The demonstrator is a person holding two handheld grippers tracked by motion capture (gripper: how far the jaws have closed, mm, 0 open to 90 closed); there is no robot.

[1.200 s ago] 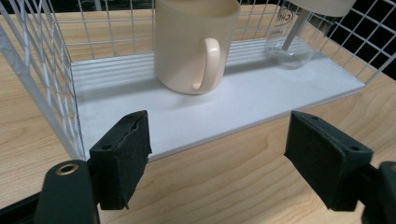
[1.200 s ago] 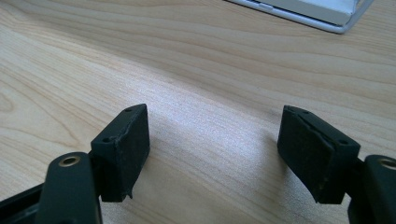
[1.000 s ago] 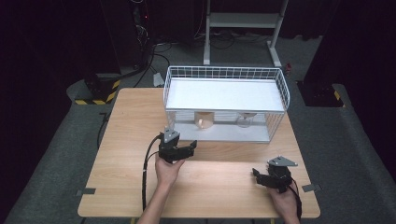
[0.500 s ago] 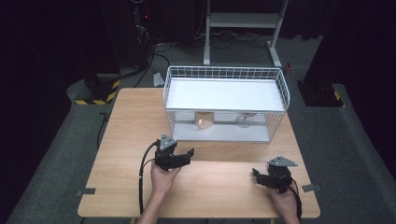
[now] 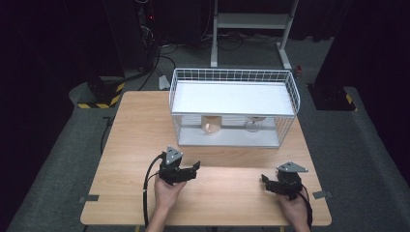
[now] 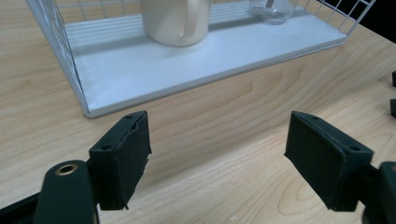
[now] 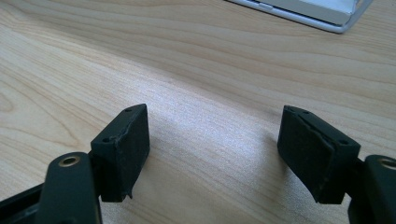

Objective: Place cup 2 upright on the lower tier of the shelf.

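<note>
Mug on rack shelf, well beyond open L gripper

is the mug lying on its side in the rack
No, the cream mug stands upright on the lower shelf of the white wire rack, its handle facing the left gripper's camera.

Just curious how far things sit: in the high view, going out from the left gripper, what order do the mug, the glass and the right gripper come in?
From the left gripper:
1. Mug, on the rack's lower shelf, straight ahead.
2. Right gripper and glass, on the shelf right of the mug: too close to call.
</note>
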